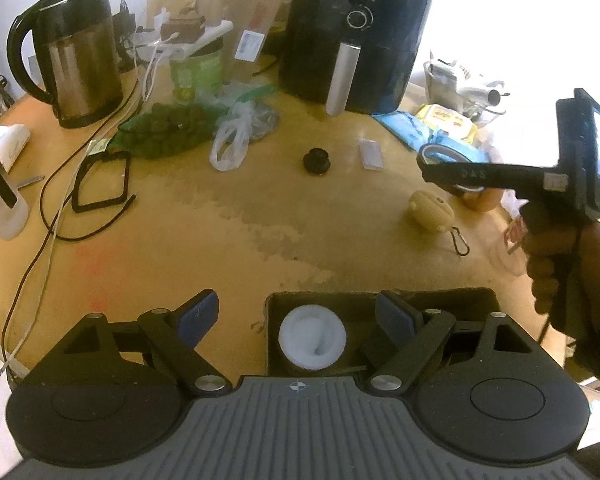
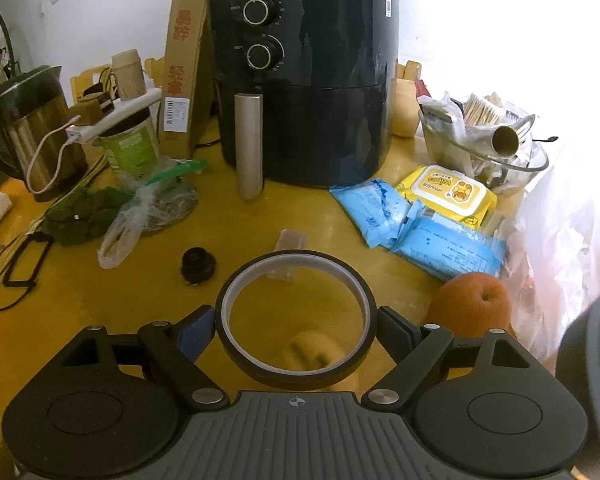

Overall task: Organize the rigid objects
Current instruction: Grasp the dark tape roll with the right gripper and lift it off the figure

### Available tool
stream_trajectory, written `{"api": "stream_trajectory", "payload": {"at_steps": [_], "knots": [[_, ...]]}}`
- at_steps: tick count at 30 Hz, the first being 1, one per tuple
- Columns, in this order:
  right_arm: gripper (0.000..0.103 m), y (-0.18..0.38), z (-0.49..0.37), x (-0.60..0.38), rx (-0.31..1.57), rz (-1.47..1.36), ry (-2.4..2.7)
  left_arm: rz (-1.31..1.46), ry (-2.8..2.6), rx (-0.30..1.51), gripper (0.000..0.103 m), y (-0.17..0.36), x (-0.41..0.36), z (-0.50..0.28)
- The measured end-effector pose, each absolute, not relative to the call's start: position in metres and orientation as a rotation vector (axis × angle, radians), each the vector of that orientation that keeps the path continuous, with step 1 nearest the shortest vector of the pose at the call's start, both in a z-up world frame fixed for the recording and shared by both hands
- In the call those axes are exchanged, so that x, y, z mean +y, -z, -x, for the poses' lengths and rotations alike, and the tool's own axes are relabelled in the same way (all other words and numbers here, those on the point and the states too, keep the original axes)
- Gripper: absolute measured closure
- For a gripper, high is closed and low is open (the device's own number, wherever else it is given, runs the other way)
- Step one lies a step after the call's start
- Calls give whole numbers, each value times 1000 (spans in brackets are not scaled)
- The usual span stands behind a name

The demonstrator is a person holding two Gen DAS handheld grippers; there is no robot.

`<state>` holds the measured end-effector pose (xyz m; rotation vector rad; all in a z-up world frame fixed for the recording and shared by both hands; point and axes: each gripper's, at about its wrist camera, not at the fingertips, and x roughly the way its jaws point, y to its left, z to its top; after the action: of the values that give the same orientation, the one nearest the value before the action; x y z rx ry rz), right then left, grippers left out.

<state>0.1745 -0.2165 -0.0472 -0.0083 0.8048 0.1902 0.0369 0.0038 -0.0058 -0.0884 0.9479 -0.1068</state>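
Right hand-held gripper (image 2: 296,330) clamping tape roll (image 2: 294,376), thin dark ring, pale inner core

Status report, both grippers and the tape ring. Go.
Right gripper shut on tape ring, lifted off table. Left gripper open over cardboard box. Path clear.

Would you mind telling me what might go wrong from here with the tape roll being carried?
The right gripper holds the tape roll only by its thin rim, so it might twist free. The cardboard box is partly filled by a white cup, leaving tight space. The left gripper hovers over it, possibly blocking entry.
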Motion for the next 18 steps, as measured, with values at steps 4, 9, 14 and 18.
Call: {"api": "stream_trajectory", "payload": {"at_steps": [4,9,14,18], "knots": [[16,43,-163,-220,807,-10,-203,78,119,940,17,4,3,-40],[16,39,-147,-226,817,-36,-207,62,140,930,17,3,2,-43],[16,38,-132,-230,834,-51,-208,47,164,922,17,3,-1,-48],[16,39,-119,-233,857,-66,-200,26,183,912,17,4,-5,-54]]}}
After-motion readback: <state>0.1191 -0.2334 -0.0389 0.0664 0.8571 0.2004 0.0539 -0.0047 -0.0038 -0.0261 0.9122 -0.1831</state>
